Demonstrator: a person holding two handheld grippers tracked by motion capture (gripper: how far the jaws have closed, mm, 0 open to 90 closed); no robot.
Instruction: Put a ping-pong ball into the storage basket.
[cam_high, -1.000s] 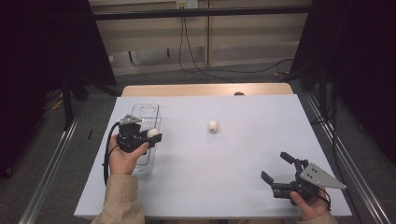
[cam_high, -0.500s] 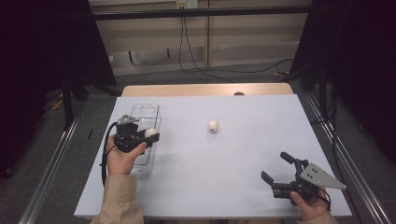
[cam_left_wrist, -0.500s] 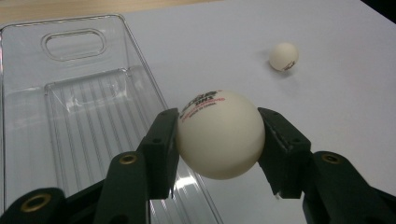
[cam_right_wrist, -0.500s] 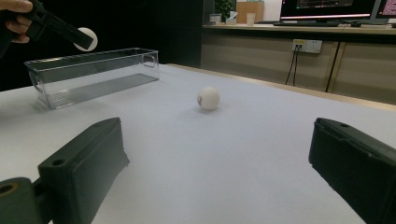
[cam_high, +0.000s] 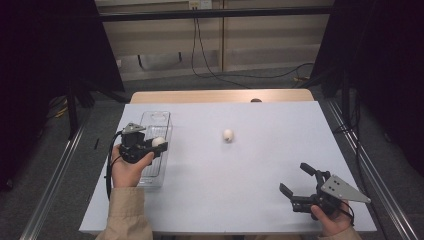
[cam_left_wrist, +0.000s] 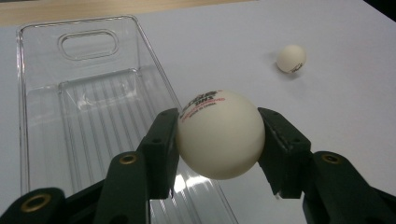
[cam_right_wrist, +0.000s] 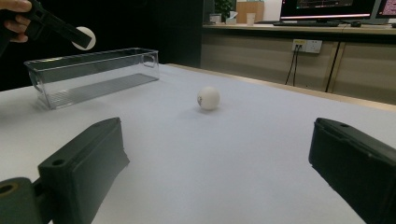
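Observation:
My left gripper (cam_high: 157, 145) is shut on a white ping-pong ball (cam_left_wrist: 219, 133), which hangs over the right rim of a clear plastic tray (cam_left_wrist: 42, 93). The same ball (cam_high: 159, 142) sits at the tip of the hand-held gripper above the tray (cam_high: 156, 119). A second white ball (cam_high: 228, 135) lies loose on the white table, also seen as the far ball (cam_left_wrist: 291, 58) and the ball (cam_right_wrist: 208, 98) ahead of my right jaws. My right gripper (cam_high: 294, 177) rests low near the table's front right, open, with nothing between its jaws (cam_right_wrist: 219, 158).
The white table (cam_high: 260, 150) has a wooden strip along its far edge. The clear tray (cam_right_wrist: 93, 70) looks empty inside. Metal rails run along both sides of the table, and cables hang at the back wall.

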